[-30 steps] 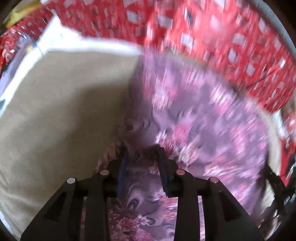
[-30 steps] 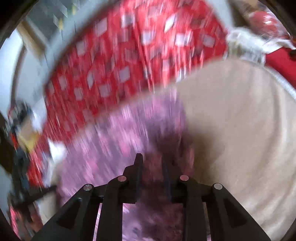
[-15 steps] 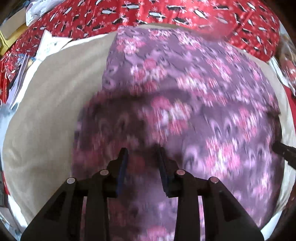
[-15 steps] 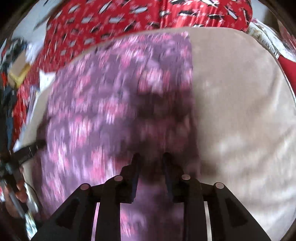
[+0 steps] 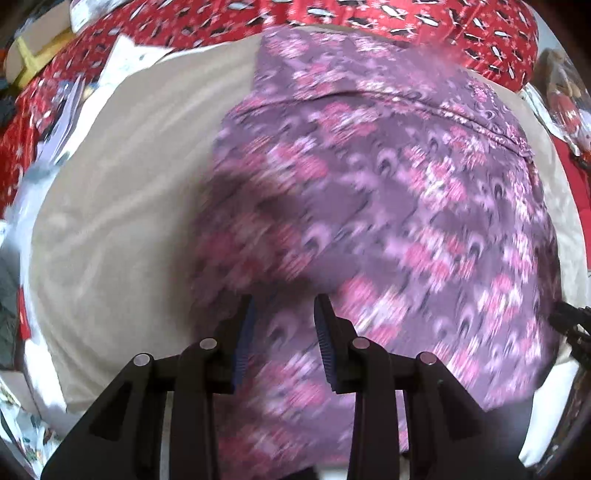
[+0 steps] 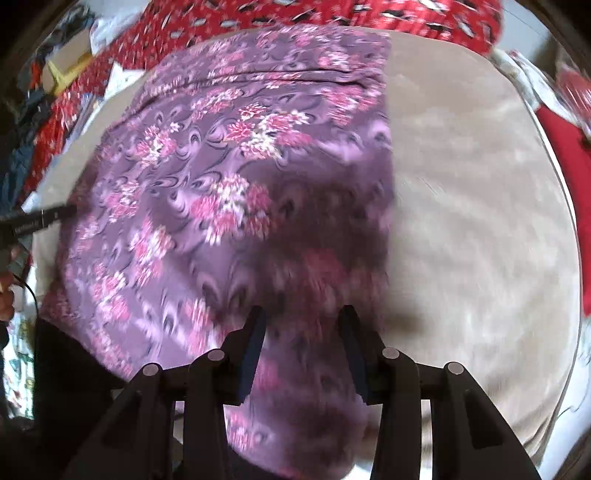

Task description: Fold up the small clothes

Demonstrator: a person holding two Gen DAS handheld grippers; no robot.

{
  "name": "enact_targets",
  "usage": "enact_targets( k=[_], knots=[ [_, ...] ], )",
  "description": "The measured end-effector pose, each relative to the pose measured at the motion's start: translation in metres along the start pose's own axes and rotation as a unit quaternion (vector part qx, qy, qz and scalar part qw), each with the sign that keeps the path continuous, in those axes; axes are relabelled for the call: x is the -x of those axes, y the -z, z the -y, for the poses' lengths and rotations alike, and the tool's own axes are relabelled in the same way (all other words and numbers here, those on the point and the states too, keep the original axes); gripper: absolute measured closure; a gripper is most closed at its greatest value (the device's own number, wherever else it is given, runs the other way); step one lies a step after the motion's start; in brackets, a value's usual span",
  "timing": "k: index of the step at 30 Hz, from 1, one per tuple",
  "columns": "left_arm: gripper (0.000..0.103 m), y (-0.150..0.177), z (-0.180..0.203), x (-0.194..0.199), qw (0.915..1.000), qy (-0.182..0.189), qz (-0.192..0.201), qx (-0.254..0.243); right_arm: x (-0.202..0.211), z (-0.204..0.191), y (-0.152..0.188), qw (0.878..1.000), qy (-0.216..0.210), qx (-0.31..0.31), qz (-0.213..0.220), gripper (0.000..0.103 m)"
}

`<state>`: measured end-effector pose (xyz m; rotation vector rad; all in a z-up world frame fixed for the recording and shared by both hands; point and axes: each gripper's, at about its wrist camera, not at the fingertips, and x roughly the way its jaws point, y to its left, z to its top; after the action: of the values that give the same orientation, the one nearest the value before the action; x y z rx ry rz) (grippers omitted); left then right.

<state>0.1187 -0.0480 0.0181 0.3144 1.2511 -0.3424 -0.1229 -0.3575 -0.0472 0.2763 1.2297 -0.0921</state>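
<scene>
A purple garment with pink flowers (image 5: pixel 388 184) lies spread on a beige cushion (image 5: pixel 122 206); it also shows in the right wrist view (image 6: pixel 229 166). My left gripper (image 5: pixel 283 306) is open above the garment's near left part. My right gripper (image 6: pixel 301 317) is open above its near right part, by the right edge. Nothing sits between either pair of fingers. The near cloth is blurred. The tip of the right gripper shows at the left view's right edge (image 5: pixel 570 321), and the left gripper's tip at the right view's left edge (image 6: pixel 37 219).
Red patterned fabric (image 5: pixel 369 18) lies behind the cushion, also in the right wrist view (image 6: pixel 369 14). Papers and clutter (image 5: pixel 66 110) sit at the left. Bare beige cushion (image 6: pixel 480 221) extends to the right of the garment.
Both grippers held the garment a second ago. They have let it go and opened, and the garment now lies spread out on the cushion.
</scene>
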Motion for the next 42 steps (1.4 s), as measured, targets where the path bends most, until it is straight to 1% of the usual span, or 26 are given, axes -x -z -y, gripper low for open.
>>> enact_targets(
  k=[2,5,7,9,11,13,15,17,20,22,24,26,29,31,33,35,37,38,39,40,41,42],
  knots=[
    [0.068,0.013,-0.023,0.002,0.9999,0.003,-0.01,0.009,0.013,0.015,0.017,1.0,-0.007,-0.026,0.012,0.06],
    [0.065,0.035,-0.058,-0.003,0.9988,0.006,-0.038,0.029,0.025,0.046,0.048,0.997,-0.011,-0.064,0.029,0.059],
    [0.065,0.049,-0.076,-0.01,0.9971,0.02,-0.061,0.042,0.027,0.061,0.068,0.995,-0.026,-0.089,0.035,0.059],
    [0.065,0.064,-0.087,-0.016,0.9945,0.046,-0.079,0.051,0.026,0.073,0.083,0.991,-0.054,-0.115,0.039,0.058],
    [0.064,0.076,-0.09,-0.019,0.9909,0.081,-0.091,0.057,0.02,0.075,0.095,0.986,-0.088,-0.138,0.042,0.056],
    [0.062,0.083,-0.086,-0.021,0.9884,0.103,-0.095,0.057,0.013,0.073,0.099,0.98,-0.119,-0.156,0.044,0.055],
    [0.058,0.087,-0.079,-0.021,0.9871,0.118,-0.096,0.049,0.004,0.064,0.099,0.975,-0.144,-0.165,0.043,0.055],
    [0.057,0.09,-0.07,-0.022,0.9871,0.123,-0.096,0.037,0.0,0.056,0.099,0.974,-0.157,-0.161,0.04,0.055],
    [0.057,0.096,-0.057,-0.021,0.9877,0.118,-0.1,0.021,0.0,0.048,0.1,0.977,-0.155,-0.143,0.035,0.055],
    [0.057,0.098,-0.053,-0.016,0.9888,0.114,-0.095,0.02,0.003,0.041,0.098,0.98,-0.138,-0.138,0.039,0.055],
    [0.057,0.097,-0.048,-0.009,0.9901,0.114,-0.081,0.016,0.013,0.038,0.094,0.98,-0.132,-0.136,0.063,0.055],
    [0.052,0.097,-0.051,-0.007,0.9907,0.108,-0.081,0.016,0.019,0.043,0.091,0.98,-0.128,-0.137,0.071,0.055],
    [0.051,0.096,-0.056,-0.017,0.9863,0.125,-0.102,0.032,0.011,0.041,0.085,0.984,-0.112,-0.134,0.044,0.053],
    [0.051,0.099,-0.058,-0.023,0.984,0.132,-0.114,0.036,-0.002,0.039,0.086,0.985,-0.113,-0.131,0.021,0.053],
    [0.051,0.102,-0.054,-0.026,0.9838,0.131,-0.119,0.026,-0.013,0.035,0.09,0.985,-0.118,-0.125,0.0,0.053],
    [0.051,0.107,-0.049,-0.027,0.9848,0.126,-0.119,0.016,-0.017,0.031,0.092,0.987,-0.114,-0.116,-0.004,0.053],
    [0.051,0.115,-0.039,-0.028,0.9862,0.119,-0.116,0.01,-0.014,0.033,0.091,0.986,-0.117,-0.12,0.0,0.053],
    [0.053,0.116,-0.032,-0.029,0.9867,0.116,-0.113,0.007,-0.013,0.033,0.091,0.986,-0.119,-0.12,0.001,0.057],
    [0.057,0.118,-0.026,-0.029,0.9872,0.115,-0.111,0.002,-0.013,0.033,0.092,0.986,-0.117,-0.117,0.002,0.067],
    [0.077,0.12,-0.021,-0.027,0.9882,0.112,-0.104,-0.004,-0.012,0.031,0.093,0.988,-0.111,-0.108,0.003,0.075],
    [0.09,0.122,-0.012,-0.026,0.9886,0.11,-0.102,-0.009,-0.01,0.028,0.094,0.99,-0.105,-0.093,0.003,0.094],
    [0.09,0.124,-0.007,-0.024,0.9883,0.114,-0.1,-0.012,-0.009,0.025,0.094,0.991,-0.103,-0.085,0.005,0.097]
  ],
)
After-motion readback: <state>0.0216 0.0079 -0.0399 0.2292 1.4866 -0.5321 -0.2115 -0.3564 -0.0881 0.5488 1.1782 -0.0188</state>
